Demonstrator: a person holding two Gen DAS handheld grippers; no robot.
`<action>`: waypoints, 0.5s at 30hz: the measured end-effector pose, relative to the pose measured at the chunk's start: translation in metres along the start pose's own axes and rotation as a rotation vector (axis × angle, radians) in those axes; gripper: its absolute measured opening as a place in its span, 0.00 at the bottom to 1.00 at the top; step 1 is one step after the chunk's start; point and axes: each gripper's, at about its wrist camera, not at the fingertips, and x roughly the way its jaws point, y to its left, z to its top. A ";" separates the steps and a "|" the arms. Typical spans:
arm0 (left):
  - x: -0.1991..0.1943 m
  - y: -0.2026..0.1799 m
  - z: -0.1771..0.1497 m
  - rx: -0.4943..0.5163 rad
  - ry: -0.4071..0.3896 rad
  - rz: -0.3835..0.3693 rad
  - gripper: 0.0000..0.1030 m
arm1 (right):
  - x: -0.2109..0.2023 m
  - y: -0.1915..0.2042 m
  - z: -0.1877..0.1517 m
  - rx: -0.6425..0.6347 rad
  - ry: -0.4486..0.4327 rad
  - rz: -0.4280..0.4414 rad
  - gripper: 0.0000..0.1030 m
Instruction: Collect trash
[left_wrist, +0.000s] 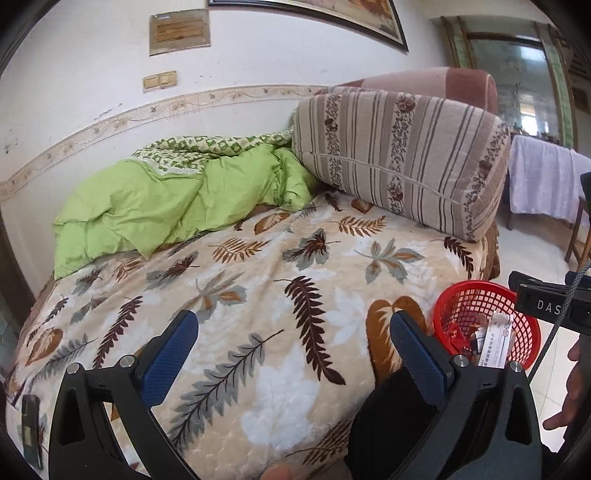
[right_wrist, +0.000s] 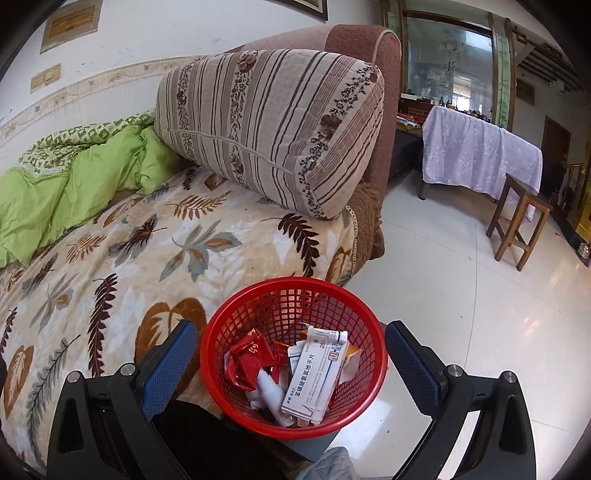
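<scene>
Above bed (left_wrist: 280, 295) | left tongs (left_wrist: 291, 354) apart, empty | right tongs (right_wrist: 291, 363) apart over basket (right_wrist: 236, 317)

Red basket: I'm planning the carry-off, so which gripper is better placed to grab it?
Right. The right gripper is open with the red basket between its fingers; the left gripper faces bare blanket.

Upright red mesh basket (right_wrist: 293, 354) beside the bed edge, holding a white medicine box (right_wrist: 314, 380), red wrappers (right_wrist: 247, 363).

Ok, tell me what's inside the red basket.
The red basket holds a white medicine box, crumpled red wrappers and a small white bottle. Whatever lies beneath them is covered. Both sets of jaws stand open, holding nothing.
</scene>
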 end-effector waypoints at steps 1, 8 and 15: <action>-0.003 0.001 -0.002 -0.004 -0.007 0.006 1.00 | -0.001 0.000 -0.001 -0.002 -0.001 -0.008 0.99; 0.004 -0.004 -0.008 0.042 0.044 0.029 1.00 | -0.003 0.005 -0.003 -0.025 -0.001 -0.035 0.99; 0.012 0.001 -0.014 0.006 0.078 0.021 1.00 | -0.004 0.011 -0.005 -0.048 -0.008 -0.036 0.99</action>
